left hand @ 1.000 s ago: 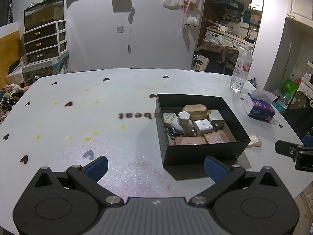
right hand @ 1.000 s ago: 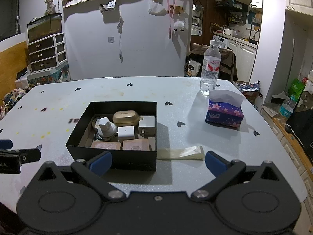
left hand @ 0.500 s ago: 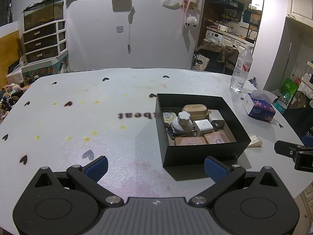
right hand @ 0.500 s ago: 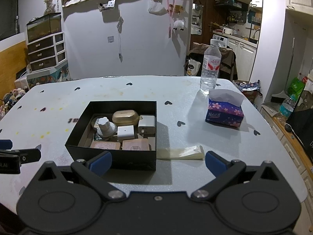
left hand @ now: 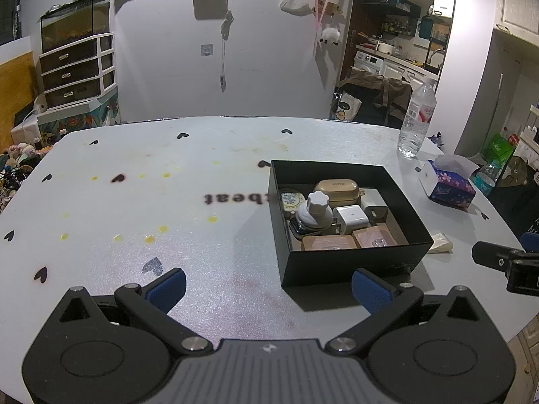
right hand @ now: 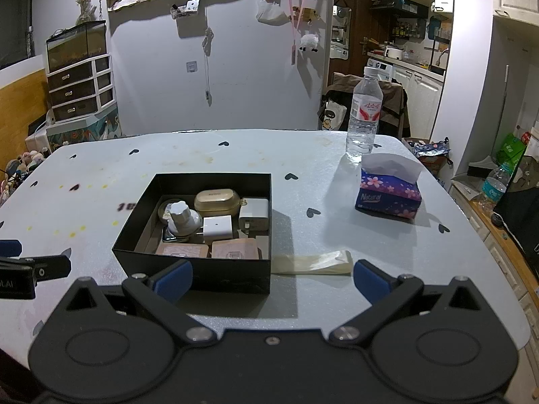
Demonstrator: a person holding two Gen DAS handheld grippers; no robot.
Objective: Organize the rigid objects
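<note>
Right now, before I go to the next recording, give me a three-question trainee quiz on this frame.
1. True or false: the black box already holds several small items, among them a gold case and a white cube charger.
2. Multiple choice: what lies on the table right beside the box's near right corner? A) a cream folded packet B) a spoon C) a red mug
3. Fill in: the water bottle stands ____ the tissue box, farther from the camera.

Key: 1 true. 2 A. 3 behind. For reference, the left gripper and the right gripper are both open and hold nothing.
</note>
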